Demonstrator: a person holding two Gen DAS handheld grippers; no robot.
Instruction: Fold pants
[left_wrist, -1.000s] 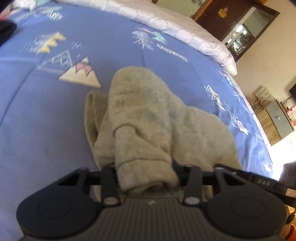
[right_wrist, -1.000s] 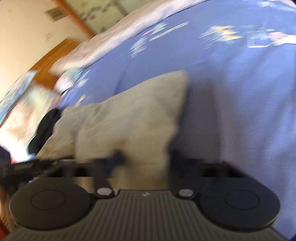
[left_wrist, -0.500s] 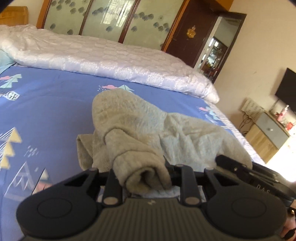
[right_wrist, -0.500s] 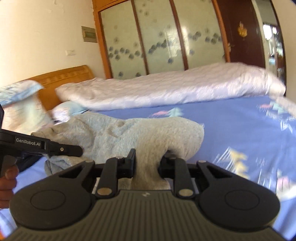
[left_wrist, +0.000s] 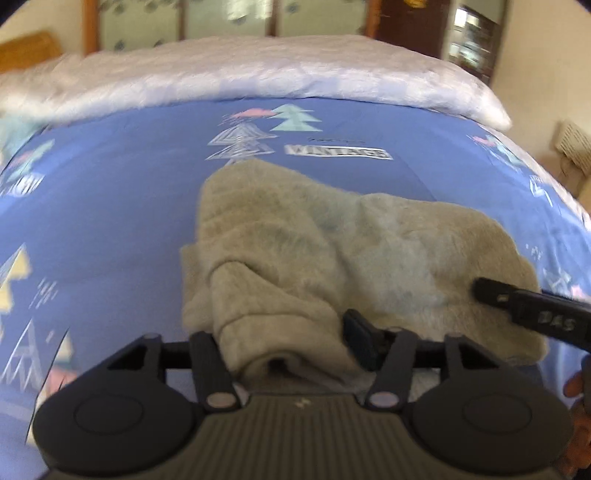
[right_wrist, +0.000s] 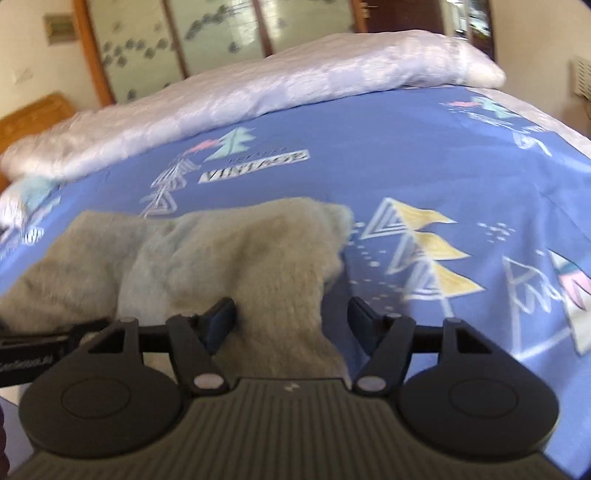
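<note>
The beige fleece pants (left_wrist: 332, 251) lie bunched on the blue printed bedcover (left_wrist: 110, 206). My left gripper (left_wrist: 284, 332) has its jaws wide apart with a cuffed fold of the pants lying between them. My right gripper (right_wrist: 291, 314) is also open, its jaws spread with the other end of the pants (right_wrist: 236, 258) lying between them, loose from the right jaw. The right gripper's arm shows in the left wrist view (left_wrist: 532, 314), resting over the pants' right edge. The left gripper's arm shows at the left edge of the right wrist view (right_wrist: 33, 350).
A white quilt (left_wrist: 258, 77) lies rolled along the far side of the bed. Behind it stand a wardrobe with frosted glass doors (right_wrist: 207, 33) and a wooden headboard (right_wrist: 33, 110). The bed's right edge drops off near a radiator (left_wrist: 572, 144).
Both grippers have opened and let the pants go; half a second ago they were pinching the fabric. Both have tilted down toward the bedcover, and the pants now rest lower on the bed.
</note>
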